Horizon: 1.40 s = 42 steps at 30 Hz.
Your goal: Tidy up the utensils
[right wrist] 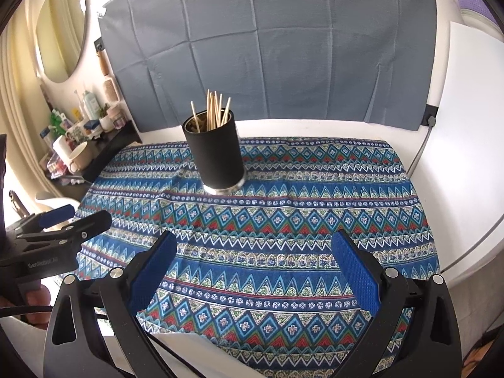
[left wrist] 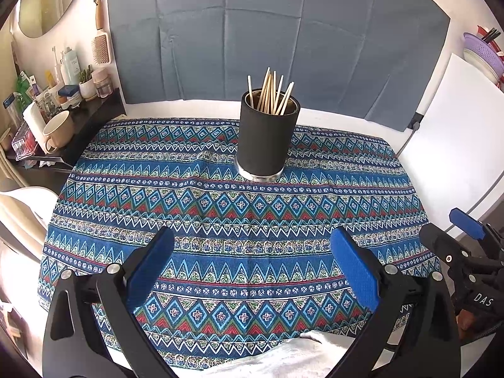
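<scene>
A black cylindrical holder (left wrist: 267, 138) (right wrist: 217, 154) with a metal base stands upright toward the back of the patterned blue cloth (left wrist: 233, 208) (right wrist: 267, 220). Several wooden chopsticks (left wrist: 272, 94) (right wrist: 214, 110) stick out of its top. My left gripper (left wrist: 252, 242) hovers open above the cloth's near half, nothing between its blue pads. My right gripper (right wrist: 255, 245) is likewise open and empty, well short of the holder. Each view shows the other gripper at its side: the right gripper (left wrist: 466, 230) at the right edge, the left gripper (right wrist: 69, 217) at the left edge.
A grey fabric backdrop (left wrist: 277, 37) hangs behind the table. A dark shelf (left wrist: 94, 119) at the left carries a mug (left wrist: 58, 130), bottles and jars. A white board (left wrist: 453, 132) leans at the right, with a purple colander (left wrist: 482, 50) behind it. White cloth (left wrist: 283, 356) lies at the near edge.
</scene>
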Each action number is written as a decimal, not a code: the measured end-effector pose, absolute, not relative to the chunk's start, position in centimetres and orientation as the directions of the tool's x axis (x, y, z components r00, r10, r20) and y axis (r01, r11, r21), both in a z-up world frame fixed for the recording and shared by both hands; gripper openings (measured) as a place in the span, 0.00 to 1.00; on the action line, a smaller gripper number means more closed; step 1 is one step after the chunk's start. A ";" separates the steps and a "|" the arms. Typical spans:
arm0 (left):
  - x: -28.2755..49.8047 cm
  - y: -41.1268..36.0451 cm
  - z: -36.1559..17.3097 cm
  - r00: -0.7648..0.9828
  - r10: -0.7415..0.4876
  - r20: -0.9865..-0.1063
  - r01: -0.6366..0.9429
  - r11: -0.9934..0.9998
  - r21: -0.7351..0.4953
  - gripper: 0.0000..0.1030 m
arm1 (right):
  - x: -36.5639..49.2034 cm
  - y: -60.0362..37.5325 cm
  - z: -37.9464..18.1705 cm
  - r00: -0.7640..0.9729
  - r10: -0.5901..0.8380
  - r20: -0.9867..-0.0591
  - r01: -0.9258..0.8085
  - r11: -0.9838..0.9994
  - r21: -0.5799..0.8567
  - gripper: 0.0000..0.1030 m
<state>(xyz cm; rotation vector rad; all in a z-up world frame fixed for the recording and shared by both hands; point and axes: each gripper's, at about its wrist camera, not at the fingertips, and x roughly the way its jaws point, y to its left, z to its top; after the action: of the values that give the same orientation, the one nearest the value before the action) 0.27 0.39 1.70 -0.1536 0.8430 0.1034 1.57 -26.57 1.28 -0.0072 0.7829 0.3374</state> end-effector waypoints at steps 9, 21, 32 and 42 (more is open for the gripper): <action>0.3 0.4 1.6 0.656 0.032 -0.754 -0.155 0.983 -0.094 0.94 | 1.6 -26.6 1.1 0.654 0.301 -0.694 -0.302 0.945 0.125 0.92; 0.3 0.6 1.5 0.651 0.024 -0.758 -0.161 0.981 -0.107 0.94 | 1.6 -26.5 1.0 0.651 0.303 -0.696 -0.303 0.944 0.129 0.92; 0.1 0.7 1.5 0.651 0.016 -0.759 -0.162 0.980 -0.118 0.94 | 1.6 -26.7 1.1 0.654 0.301 -0.694 -0.297 0.946 0.130 0.92; 0.0 0.6 1.5 0.655 0.025 -0.756 -0.165 0.980 -0.110 0.94 | 1.4 -26.6 1.1 0.650 0.303 -0.696 -0.306 0.944 0.125 0.92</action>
<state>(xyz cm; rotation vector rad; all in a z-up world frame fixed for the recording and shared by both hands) -0.05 0.55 1.53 -0.1748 0.8514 0.1082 1.40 -26.60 1.14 -0.0039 0.7902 0.3460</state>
